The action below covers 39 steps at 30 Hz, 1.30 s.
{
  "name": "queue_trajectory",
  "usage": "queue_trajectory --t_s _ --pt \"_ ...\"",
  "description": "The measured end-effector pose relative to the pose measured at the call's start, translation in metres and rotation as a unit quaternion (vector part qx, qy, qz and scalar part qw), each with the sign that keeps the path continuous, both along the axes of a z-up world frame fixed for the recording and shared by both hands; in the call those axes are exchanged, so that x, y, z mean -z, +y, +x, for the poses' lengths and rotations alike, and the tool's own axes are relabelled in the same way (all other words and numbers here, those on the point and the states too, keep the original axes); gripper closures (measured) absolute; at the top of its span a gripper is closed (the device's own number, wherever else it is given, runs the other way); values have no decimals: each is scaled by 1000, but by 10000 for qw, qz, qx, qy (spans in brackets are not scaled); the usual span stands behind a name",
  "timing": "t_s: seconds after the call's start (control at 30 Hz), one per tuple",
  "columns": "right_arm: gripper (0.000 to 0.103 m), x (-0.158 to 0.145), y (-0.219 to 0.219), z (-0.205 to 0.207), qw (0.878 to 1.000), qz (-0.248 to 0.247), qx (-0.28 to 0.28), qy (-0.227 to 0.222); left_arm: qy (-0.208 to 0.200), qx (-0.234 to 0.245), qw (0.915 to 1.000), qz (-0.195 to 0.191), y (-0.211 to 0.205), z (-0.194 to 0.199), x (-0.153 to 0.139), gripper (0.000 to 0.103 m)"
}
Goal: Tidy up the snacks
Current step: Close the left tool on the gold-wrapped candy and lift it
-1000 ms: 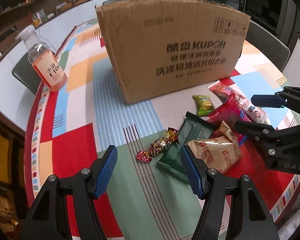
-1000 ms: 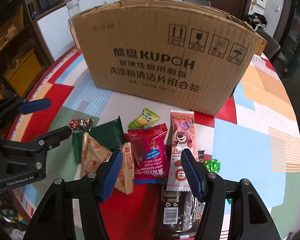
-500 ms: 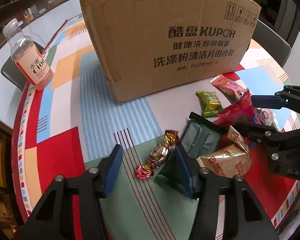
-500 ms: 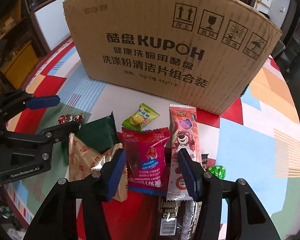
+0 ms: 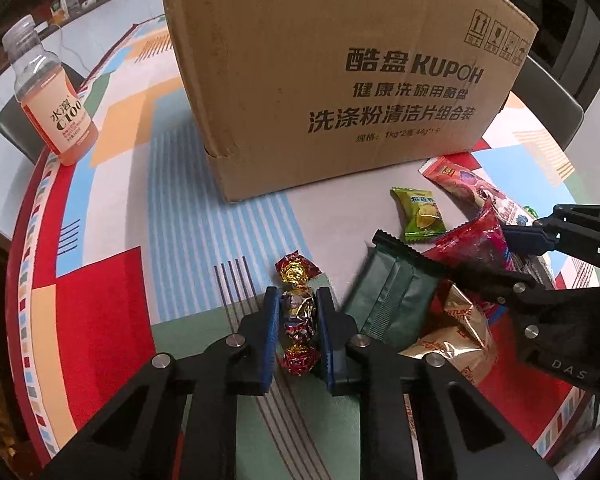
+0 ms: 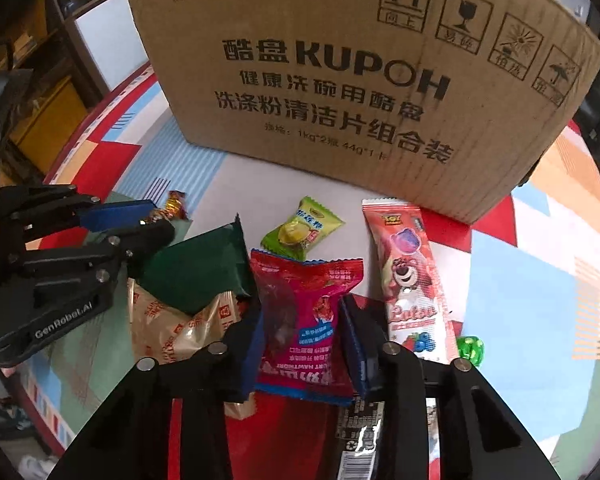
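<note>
My left gripper (image 5: 297, 332) is shut on a foil-wrapped candy (image 5: 298, 312) lying on the tablecloth. My right gripper (image 6: 302, 332) has its blue pads on both sides of a red snack packet (image 6: 304, 312); whether the pads press it I cannot tell. Beside it lie a dark green packet (image 6: 200, 272), a gold packet (image 6: 168, 328), a small green candy (image 6: 300, 228) and a long red Lotso stick packet (image 6: 410, 280). The left gripper also shows in the right wrist view (image 6: 140, 216), the right gripper in the left wrist view (image 5: 508, 256).
A large cardboard box (image 5: 340, 76) stands behind the snacks. A bottle of orange drink (image 5: 52, 96) stands at the far left near the round table's edge (image 5: 24, 240). A black barcode packet (image 6: 360, 436) lies under my right gripper. A small green candy (image 6: 471, 346) lies to its right.
Both grippers moved forward and down toward the snacks. My left gripper closed on the foil candy. My right gripper narrowed around the red packet.
</note>
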State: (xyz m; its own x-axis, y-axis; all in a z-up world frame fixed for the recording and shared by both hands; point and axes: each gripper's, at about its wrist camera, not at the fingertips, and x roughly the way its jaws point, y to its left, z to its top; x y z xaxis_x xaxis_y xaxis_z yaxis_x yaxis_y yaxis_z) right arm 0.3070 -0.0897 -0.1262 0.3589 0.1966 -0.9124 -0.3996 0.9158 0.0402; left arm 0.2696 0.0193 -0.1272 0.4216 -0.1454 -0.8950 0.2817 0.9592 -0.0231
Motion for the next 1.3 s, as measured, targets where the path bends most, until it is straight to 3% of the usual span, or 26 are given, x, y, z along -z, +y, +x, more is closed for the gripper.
queue_trajectory --t_s 0.3,0.63,0.77,0.93,1.03,1.17,1.3 --pt "69 -21 -13 -6 9993 225 175 -261 -446 -153 9988 -93 -1 -20 -34 84" --pt "69 -77 -29 -21 9935 550 263 -958 -1167 -130 9924 -362 -7 -35 -84 85" --pt "69 -86 -27 -19 9919 611 264 -1082 -935 -138 9950 -312 -3 -26 -74 84" --pt "69 -68 -16 -8 9944 638 251 -805 -357 -62 9990 -265 3 -13 -40 77" --pt "69 -53 -10 -5 9961 568 249 -633 -209 -40 9997 -134 3 -8 -25 77" --pt "69 -42 -6 -3 9973 497 224 -498 -69 68 9999 -36 -1 -1 -10 68" --pt "69 -35 -8 -1 9977 475 270 -414 52 76 9999 45 -5 7 2 69"
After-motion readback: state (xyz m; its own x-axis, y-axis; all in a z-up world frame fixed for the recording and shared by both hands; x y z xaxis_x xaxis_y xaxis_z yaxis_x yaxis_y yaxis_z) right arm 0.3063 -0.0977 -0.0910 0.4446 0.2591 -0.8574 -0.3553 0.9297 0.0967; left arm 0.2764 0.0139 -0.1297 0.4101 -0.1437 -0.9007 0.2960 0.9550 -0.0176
